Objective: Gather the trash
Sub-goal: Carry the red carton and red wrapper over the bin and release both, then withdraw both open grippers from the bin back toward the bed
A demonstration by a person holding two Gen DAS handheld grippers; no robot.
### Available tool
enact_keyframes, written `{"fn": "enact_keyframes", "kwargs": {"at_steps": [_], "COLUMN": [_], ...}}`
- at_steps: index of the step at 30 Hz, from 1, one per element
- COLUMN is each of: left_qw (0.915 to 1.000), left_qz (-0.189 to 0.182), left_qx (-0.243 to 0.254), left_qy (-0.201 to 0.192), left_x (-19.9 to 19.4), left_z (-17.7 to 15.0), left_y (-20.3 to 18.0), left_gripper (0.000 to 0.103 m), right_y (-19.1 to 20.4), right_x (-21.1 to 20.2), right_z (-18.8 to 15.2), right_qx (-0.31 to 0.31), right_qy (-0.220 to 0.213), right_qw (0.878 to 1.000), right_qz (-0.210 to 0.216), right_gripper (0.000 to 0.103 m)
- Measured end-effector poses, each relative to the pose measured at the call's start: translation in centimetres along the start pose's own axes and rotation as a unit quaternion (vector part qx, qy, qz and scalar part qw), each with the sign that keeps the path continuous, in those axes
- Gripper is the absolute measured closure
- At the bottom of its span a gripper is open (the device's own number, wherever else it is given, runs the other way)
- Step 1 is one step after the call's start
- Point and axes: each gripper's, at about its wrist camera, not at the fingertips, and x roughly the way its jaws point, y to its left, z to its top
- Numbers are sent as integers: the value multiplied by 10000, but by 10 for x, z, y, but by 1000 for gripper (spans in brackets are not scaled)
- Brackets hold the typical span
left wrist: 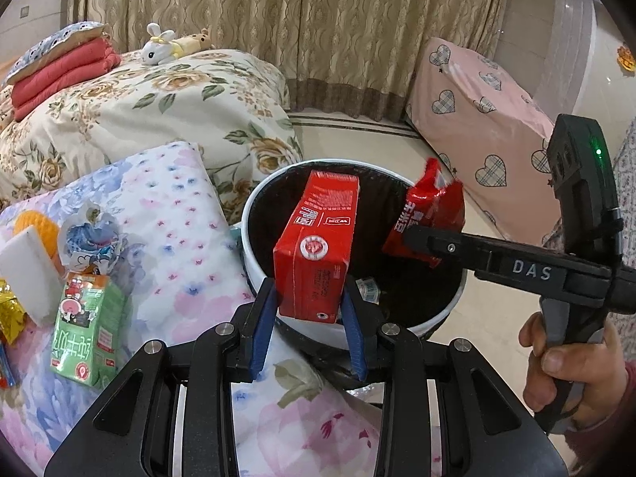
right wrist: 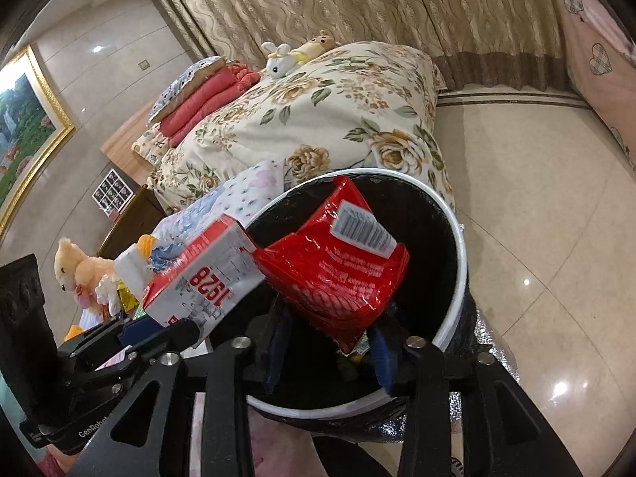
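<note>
A red drink carton hangs over the near rim of a white bin lined with a black bag. My left gripper is shut on the carton's lower end, blue pads against both sides. In the right wrist view the same carton shows a white face, held by the left gripper at the bin's left rim. A red snack bag tilts down into the bin between the fingers of my right gripper, whose pads stand apart from it. In the left wrist view that bag lies at the right gripper's tip.
On the floral cover left of the bin lie a green carton, a white sponge, a crumpled wrapper and gold foil. A quilted bed stands behind. A person's hand holds the right gripper. Tiled floor lies to the right.
</note>
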Motion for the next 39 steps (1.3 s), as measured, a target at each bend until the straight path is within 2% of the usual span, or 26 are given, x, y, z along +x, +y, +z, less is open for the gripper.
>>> {"fn": "enact_keyframes", "kwargs": {"at_steps": [3, 7, 10, 23, 35, 39], "left_qw": [10000, 10000, 9999, 9954, 9854, 9813], "left_qz": [-3, 30, 52, 345, 738, 866], "left_qx": [-24, 5, -42, -884, -1510, -1697], "left_qy": [-5, -84, -78, -134, -260, -274], "left_x": [0, -4, -6, -38, -77, -85], "left_z": [-1, -4, -9, -52, -93, -107], "left_y": [0, -1, 3, 57, 113, 130], "left_gripper": [66, 59, 57, 54, 53, 53], "right_y": [-2, 0, 1, 36, 82, 99], "right_x": [-1, -4, -8, -15, 0, 6], "right_z": [2, 2, 1, -16, -36, -43], "right_qx": [62, 55, 99, -73, -361, -454], "right_qy": [-24, -101, -163, -400, -182, -102], "right_qw": [10000, 9999, 9998, 9990, 9983, 9975], "right_qz": [2, -13, 2, 165, 419, 524], "right_gripper": [42, 38, 36, 26, 25, 22]}}
